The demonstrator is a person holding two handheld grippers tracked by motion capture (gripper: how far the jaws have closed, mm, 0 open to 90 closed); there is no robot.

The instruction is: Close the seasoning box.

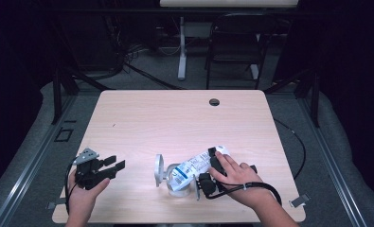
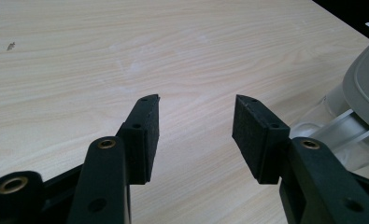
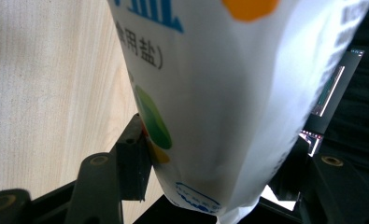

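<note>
Our right gripper [image 1: 216, 158] clamps a white salt bag [image 1: 196, 166] over a clear container [image 1: 177, 182], while our left gripper [image 1: 114, 166] gapes wide.

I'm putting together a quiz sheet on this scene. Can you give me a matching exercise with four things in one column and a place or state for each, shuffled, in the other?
Things:
1. left gripper
2. right gripper
3. white bag
4. container

Places or states:
A. tilted, its lower end over the container's mouth
B. open, holding nothing, above bare tabletop
C. stands near the table's front edge with its lid flipped open
D. shut on the printed bag

Pairs: 1-B, 2-D, 3-A, 4-C
</note>
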